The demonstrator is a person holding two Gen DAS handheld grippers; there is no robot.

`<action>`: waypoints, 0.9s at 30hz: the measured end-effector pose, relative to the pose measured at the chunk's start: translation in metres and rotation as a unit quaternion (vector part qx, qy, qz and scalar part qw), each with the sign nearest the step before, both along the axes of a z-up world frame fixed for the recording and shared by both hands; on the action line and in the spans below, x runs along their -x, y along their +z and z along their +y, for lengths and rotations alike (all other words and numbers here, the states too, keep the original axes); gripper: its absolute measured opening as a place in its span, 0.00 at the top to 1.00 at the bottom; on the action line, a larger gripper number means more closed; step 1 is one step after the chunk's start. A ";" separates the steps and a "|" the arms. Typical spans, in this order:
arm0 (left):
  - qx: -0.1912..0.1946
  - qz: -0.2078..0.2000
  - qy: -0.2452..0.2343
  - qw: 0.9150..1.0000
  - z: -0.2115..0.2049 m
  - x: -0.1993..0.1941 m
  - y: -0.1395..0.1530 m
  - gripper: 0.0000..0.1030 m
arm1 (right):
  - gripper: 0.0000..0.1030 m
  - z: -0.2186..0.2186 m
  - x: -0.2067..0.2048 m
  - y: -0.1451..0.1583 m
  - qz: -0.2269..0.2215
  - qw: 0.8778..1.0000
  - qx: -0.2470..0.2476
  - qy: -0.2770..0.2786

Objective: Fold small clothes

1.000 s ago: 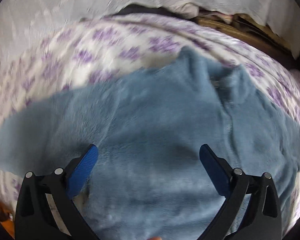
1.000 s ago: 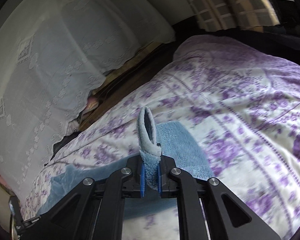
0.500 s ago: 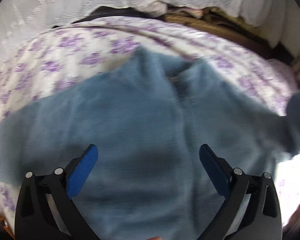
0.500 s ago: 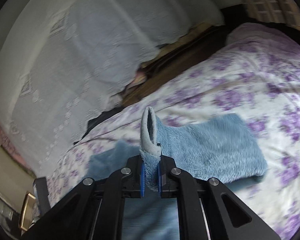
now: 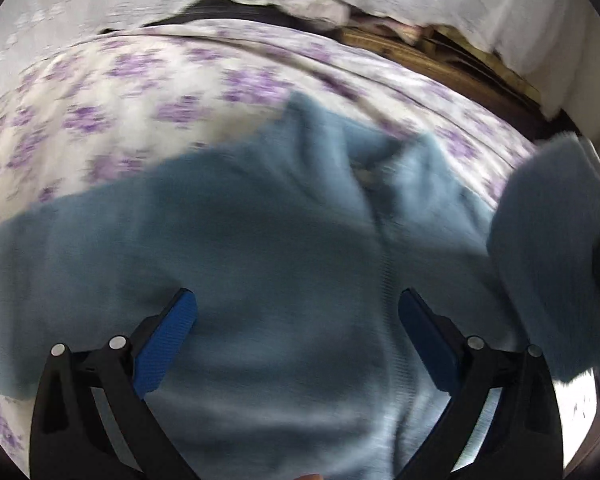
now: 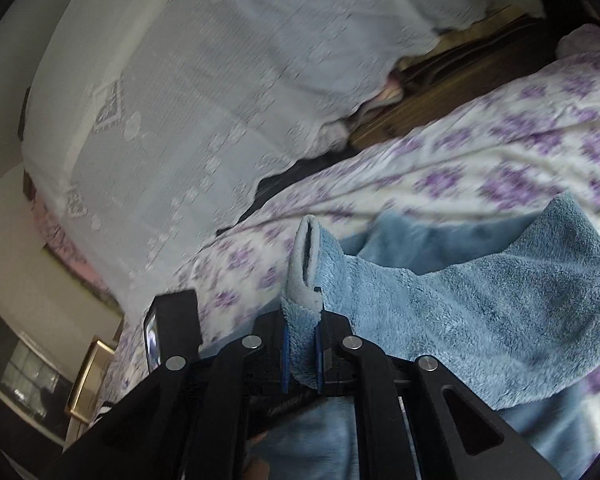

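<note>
Sleeve-fold step, judged: right gripper (image 6: 301, 354) clamped on sleeve cuff (image 6: 304, 280) at frame centre, left gripper (image 5: 298, 334) wide and unloaded over blue fleece top (image 5: 260, 280) spread on floral bedspread (image 5: 148, 92); next, lay sleeve across chest.

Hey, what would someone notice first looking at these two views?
A fluffy blue fleece top spread on the purple-flowered bedspread fills the left view, under the open left tool. In the right view, the right tool is shut on the sleeve cuff, with the sleeve draped rightwards.
</note>
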State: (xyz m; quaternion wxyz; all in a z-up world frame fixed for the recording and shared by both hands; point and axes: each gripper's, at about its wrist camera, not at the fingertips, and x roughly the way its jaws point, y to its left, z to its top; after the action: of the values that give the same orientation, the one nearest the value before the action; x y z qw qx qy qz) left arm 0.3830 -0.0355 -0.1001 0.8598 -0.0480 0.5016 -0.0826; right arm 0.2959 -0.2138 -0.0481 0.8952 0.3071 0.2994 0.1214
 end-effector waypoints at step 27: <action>0.213 0.056 -0.071 0.973 0.022 0.015 0.011 0.04 | 0.56 -0.128 0.055 -0.023 0.020 0.997 0.055 -0.056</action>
State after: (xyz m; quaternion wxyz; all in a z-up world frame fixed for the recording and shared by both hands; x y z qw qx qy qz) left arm 0.3683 -0.0137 -0.0894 0.7926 -0.1988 0.5218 -0.2452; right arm 0.2413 -0.3416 -0.0716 0.9099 0.2758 0.3059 0.0485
